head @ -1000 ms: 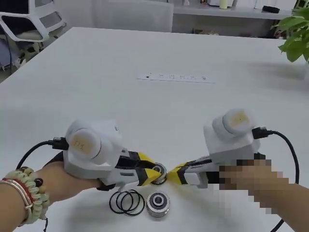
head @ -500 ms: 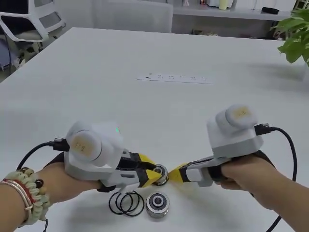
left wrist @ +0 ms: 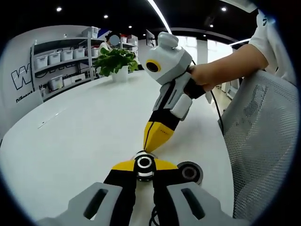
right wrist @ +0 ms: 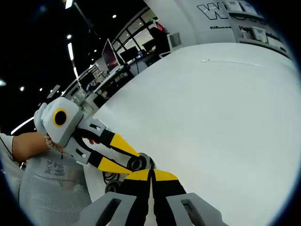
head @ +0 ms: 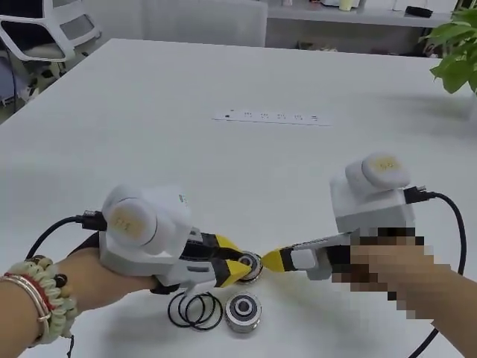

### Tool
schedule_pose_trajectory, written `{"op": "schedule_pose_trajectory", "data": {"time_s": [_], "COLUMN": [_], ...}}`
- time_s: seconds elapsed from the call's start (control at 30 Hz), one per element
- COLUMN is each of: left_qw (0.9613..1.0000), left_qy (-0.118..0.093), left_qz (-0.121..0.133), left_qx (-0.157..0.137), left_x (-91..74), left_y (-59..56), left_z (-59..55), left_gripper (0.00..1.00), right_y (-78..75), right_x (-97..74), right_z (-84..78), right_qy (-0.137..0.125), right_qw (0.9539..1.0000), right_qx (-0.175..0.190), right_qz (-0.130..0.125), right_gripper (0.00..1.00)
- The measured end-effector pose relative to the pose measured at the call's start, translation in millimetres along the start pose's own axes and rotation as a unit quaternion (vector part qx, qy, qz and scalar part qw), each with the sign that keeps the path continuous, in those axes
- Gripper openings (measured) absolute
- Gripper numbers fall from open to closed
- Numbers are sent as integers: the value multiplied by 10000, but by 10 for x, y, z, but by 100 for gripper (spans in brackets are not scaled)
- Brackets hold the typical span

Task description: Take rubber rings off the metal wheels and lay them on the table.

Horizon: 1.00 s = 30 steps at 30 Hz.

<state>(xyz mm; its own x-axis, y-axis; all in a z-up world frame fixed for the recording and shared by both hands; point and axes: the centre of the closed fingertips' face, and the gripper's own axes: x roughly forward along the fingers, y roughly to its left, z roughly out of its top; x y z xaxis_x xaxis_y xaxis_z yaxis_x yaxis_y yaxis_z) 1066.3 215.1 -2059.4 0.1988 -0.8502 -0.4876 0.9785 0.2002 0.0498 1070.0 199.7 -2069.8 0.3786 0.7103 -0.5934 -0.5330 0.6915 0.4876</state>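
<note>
My left gripper (head: 240,270) is shut on a small metal wheel (head: 251,263), held just above the table; in the left gripper view the wheel (left wrist: 144,163) sits between the yellow jaws. My right gripper (head: 269,260) is shut, and its tip touches the wheel's rim from the right; whether it pinches a ring I cannot tell. In the right gripper view its own tips (right wrist: 151,172) meet the wheel (right wrist: 139,163) held by the left gripper (right wrist: 123,154). Three black rubber rings (head: 195,310) lie overlapping on the table (head: 223,171), beside a second wheel (head: 243,313).
A white power strip (head: 272,118) lies flat at the table's middle. A green plant (head: 455,52) stands at the far right, an office chair (head: 45,37) at the far left. Black cables (head: 447,224) trail from both grippers.
The right hand and the gripper's body have shifted right and slightly down, while its tip stays at the wheel. The left gripper, rings and second wheel have not moved.
</note>
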Motion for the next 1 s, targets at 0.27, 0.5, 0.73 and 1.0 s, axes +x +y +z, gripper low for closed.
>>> {"op": "schedule_pose_trajectory", "data": {"time_s": [0.27, 0.5, 0.73, 1.0], "left_qw": [10000, 10000, 10000, 10000], "left_qy": [16, 16, 12, 8], "left_qz": [5, 15, 28, 31], "left_qx": [43, 37, 29, 38], "left_x": [1, 2, 1, -1], "left_y": [-3, -2, 0, -2], "left_z": [1, 4, 5, 6], "left_gripper": [7, 7, 7, 7], "right_y": [75, 84, 150, 140], "right_x": [-11, -17, -7, -12], "right_z": [3, 13, 29, 32], "right_qy": [-36, -41, 28, 35], "right_qw": [9998, 9997, 10000, 9999], "right_qx": [180, 188, -70, -138], "right_qz": [112, 120, 32, 49], "right_gripper": [0, 0, 0, 0]}}
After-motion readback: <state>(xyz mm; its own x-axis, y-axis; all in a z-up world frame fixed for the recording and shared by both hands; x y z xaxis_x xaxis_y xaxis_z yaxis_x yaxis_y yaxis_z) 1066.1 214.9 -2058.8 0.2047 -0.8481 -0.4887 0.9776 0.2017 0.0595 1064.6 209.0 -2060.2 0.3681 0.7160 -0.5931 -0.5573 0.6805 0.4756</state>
